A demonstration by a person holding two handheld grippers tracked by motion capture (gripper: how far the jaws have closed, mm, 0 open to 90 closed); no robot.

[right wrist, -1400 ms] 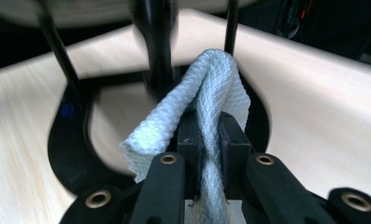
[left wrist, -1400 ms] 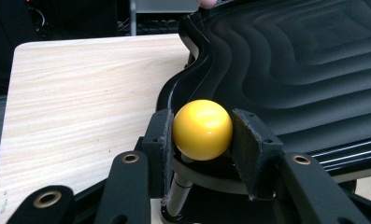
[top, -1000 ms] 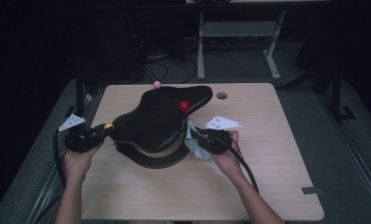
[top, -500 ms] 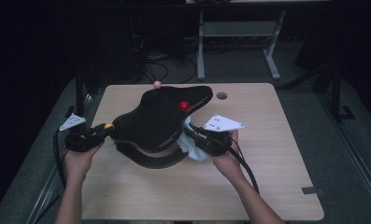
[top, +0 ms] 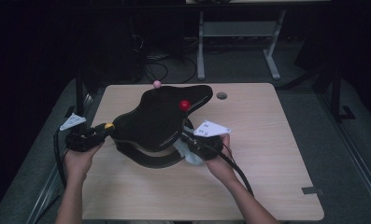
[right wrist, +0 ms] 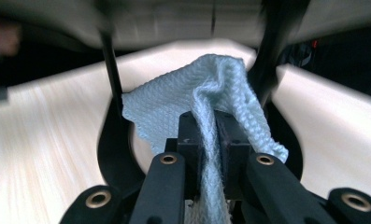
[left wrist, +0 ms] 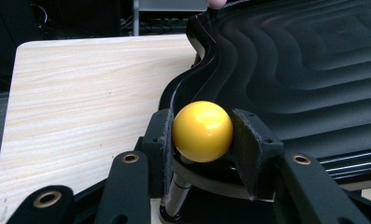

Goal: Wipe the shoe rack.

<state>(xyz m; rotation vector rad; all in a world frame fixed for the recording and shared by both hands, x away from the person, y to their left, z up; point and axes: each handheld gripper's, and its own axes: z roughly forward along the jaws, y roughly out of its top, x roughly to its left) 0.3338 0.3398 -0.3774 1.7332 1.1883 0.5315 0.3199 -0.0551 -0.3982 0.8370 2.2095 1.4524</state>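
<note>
You steadied the black board (top: 160, 123) on the table (top: 276, 154): left tongs (left wrist: 203, 133) pinched its yellow knob (left wrist: 203, 130); right tongs (right wrist: 210, 140) clamped a cloth (right wrist: 206, 93) for wiping beneath.

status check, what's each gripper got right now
Left gripper shut on yellow knob. Right gripper shut on blue cloth. Black board above cloth.

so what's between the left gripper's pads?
A yellow ball knob on a metal stem, clamped between both pads of the left gripper, in the left gripper view.
</note>
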